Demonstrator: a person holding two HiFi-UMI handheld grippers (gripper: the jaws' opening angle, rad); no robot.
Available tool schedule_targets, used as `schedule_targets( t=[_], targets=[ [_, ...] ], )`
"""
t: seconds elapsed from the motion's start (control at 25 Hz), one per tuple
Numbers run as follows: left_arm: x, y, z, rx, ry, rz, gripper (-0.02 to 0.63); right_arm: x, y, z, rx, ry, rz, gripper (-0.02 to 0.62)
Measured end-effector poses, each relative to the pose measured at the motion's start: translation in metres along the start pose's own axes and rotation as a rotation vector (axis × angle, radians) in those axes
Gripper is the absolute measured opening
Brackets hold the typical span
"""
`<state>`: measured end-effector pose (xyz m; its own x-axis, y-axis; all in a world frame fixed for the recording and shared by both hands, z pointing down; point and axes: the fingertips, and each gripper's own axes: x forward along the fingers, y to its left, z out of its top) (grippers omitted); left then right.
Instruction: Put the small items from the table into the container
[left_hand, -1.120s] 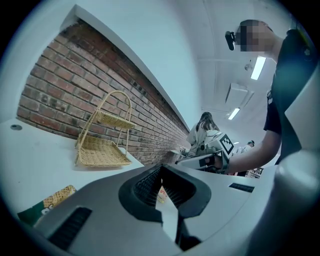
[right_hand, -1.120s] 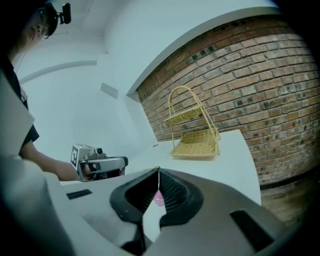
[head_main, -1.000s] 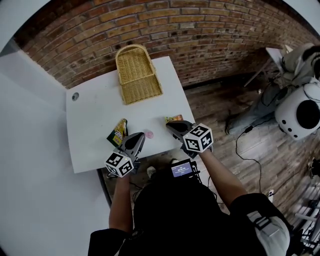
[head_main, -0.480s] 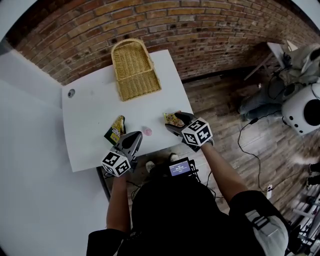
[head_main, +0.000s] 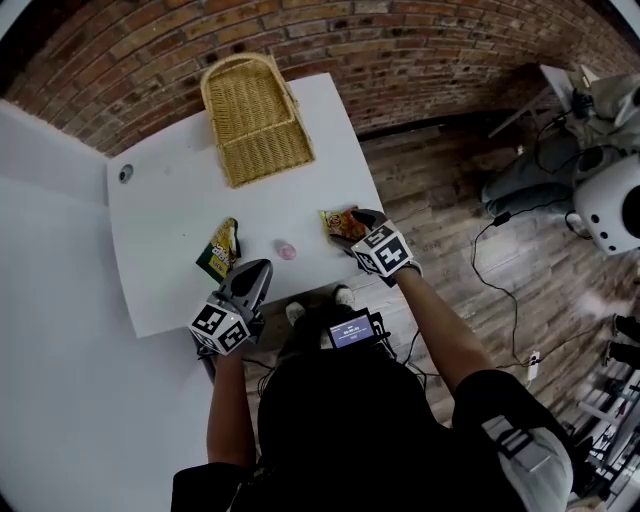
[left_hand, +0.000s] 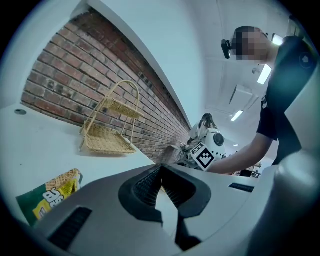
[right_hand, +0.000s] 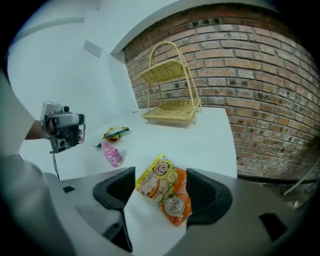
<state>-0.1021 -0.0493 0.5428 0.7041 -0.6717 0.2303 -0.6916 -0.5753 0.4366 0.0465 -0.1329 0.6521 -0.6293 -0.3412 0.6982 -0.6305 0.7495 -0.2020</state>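
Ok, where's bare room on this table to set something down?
Barest: the middle of the white table, between the wicker basket and the pink bottle. Also the left side, between the hole and the green packet. Crowded: the near edge, with the left gripper shut and the right gripper opening around the orange packet.

We wear a black short-sleeved shirt (head_main: 340, 430), a small black camera (left_hand: 227, 47) at the head, a little device with a lit screen (head_main: 349, 332) before the chest, and pale grey cloth (head_main: 550, 470) with black straps (head_main: 517, 440) at our right side.
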Motion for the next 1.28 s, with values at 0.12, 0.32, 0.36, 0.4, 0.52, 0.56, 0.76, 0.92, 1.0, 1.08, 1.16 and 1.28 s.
schedule_targets(
  t=[0.12,0.32,0.36,0.4,0.52,0.56,0.76,0.92,1.0,1.08,1.16,1.28],
  targets=[
    [0.001,0.001,-0.002,-0.009,0.003,0.003,0.009,0.007,-0.003,-0.006,-0.028,0.023,-0.019,0.304],
    [-0.001,0.001,-0.007,-0.019,0.013,0.003,0.009,0.013,-0.005,-0.012,-0.048,0.046,-0.047,0.304],
    [-0.001,0.001,-0.007,-0.021,0.013,0.006,0.009,0.014,-0.005,-0.012,-0.050,0.050,-0.049,0.304],
    [-0.002,0.001,-0.008,-0.024,0.014,0.009,0.009,0.015,-0.005,-0.013,-0.049,0.053,-0.049,0.302],
    [-0.004,0.004,-0.009,-0.024,0.017,0.014,0.009,0.018,-0.004,-0.014,-0.049,0.057,-0.048,0.302],
    [-0.004,0.005,-0.009,-0.023,0.019,0.014,0.009,0.019,-0.005,-0.014,-0.053,0.058,-0.050,0.302],
    [-0.004,0.004,-0.009,-0.025,0.022,0.012,0.009,0.020,-0.004,-0.015,-0.056,0.066,-0.054,0.285],
    [-0.004,0.005,-0.009,-0.023,0.020,0.012,0.009,0.018,0.000,-0.013,-0.065,0.070,-0.054,0.236],
    [-0.005,0.005,-0.009,-0.024,0.018,0.012,0.009,0.019,0.003,-0.014,-0.067,0.071,-0.051,0.209],
    [-0.006,0.005,-0.009,-0.021,0.017,0.013,0.009,0.019,0.006,-0.015,-0.074,0.072,-0.051,0.179],
    [-0.007,0.005,-0.008,-0.020,0.015,0.012,0.009,0.019,0.008,-0.015,-0.077,0.072,-0.051,0.155],
    [-0.008,0.006,-0.008,-0.020,0.013,0.012,0.009,0.017,0.008,-0.013,-0.082,0.076,-0.057,0.131]
  ],
)
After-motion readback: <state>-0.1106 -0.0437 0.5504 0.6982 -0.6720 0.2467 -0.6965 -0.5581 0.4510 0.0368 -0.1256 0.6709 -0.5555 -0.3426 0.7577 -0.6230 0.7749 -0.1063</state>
